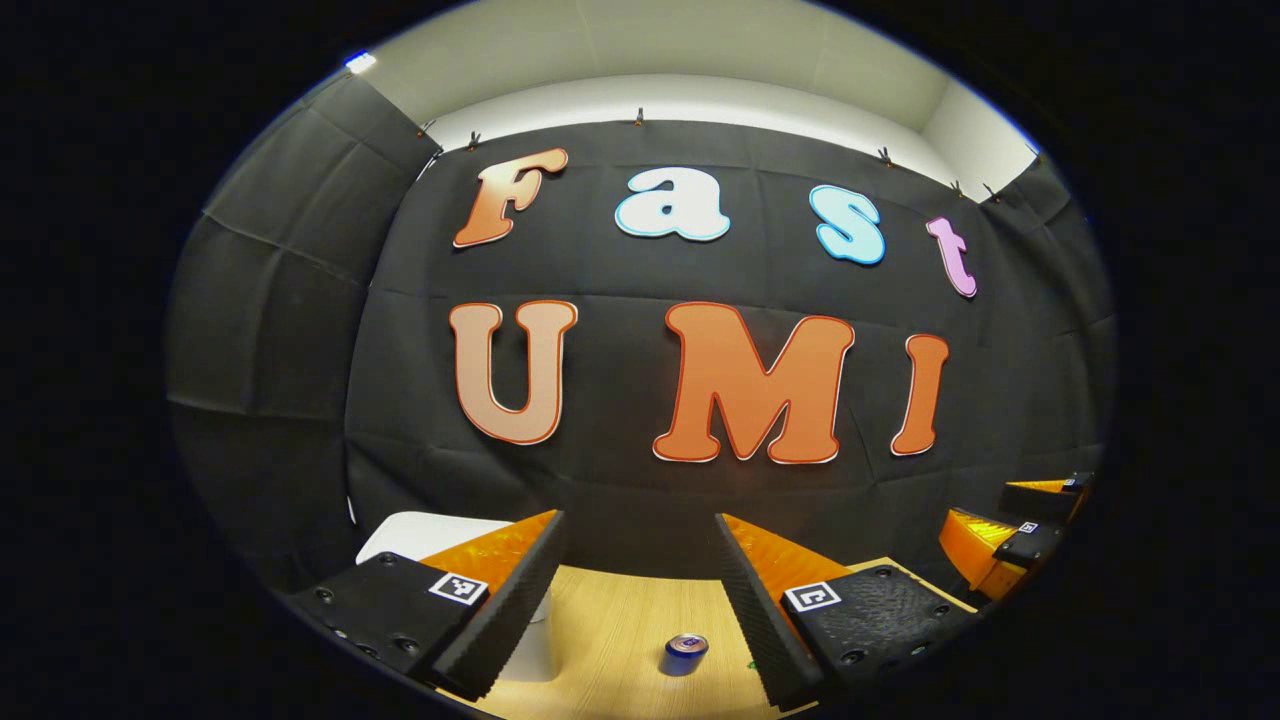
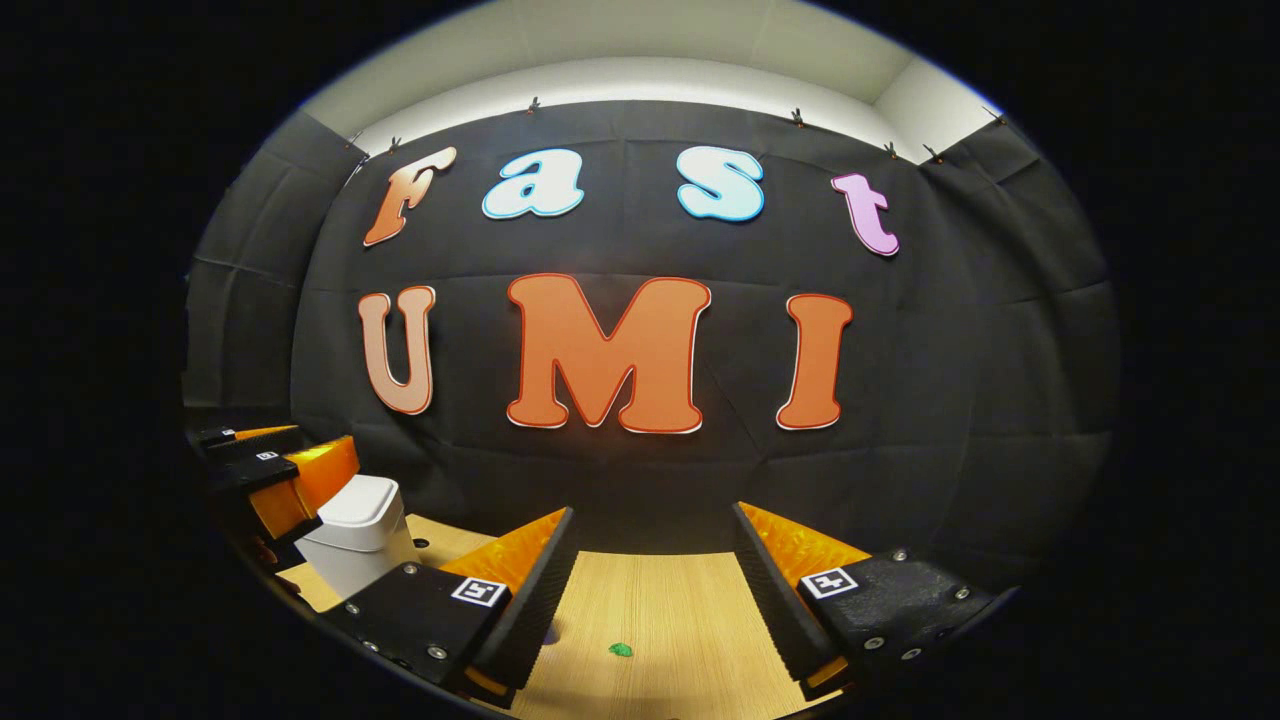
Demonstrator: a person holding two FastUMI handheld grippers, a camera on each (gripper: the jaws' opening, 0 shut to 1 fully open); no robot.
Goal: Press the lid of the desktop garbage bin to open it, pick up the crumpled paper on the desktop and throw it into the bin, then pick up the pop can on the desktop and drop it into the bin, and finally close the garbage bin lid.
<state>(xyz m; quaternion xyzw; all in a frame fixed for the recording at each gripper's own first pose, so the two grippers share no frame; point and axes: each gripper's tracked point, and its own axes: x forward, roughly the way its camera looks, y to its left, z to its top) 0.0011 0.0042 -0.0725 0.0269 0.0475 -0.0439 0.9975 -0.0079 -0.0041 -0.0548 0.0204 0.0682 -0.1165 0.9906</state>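
Your left gripper (image 1: 640, 600) was held wide open, nothing in it, above the wooden desktop (image 1: 610, 620), pop can (image 1: 685, 655) standing between its fingers farther off; your right gripper (image 2: 650, 590) gaped wide too, white garbage bin (image 2: 360, 535) to its left, lid shut, a small green scrap (image 2: 621, 650) on the desktop

No words, numbers or brand names can be read on any object. Square black-and-white coded tags (image 1: 458, 587) sit on the left gripper (image 1: 638, 517), one on each finger mount. A like pair is on the right gripper (image 2: 653, 508) in the right gripper view. These are patterns, not characters. The printing on the can (image 1: 684, 655) is too small to make out.
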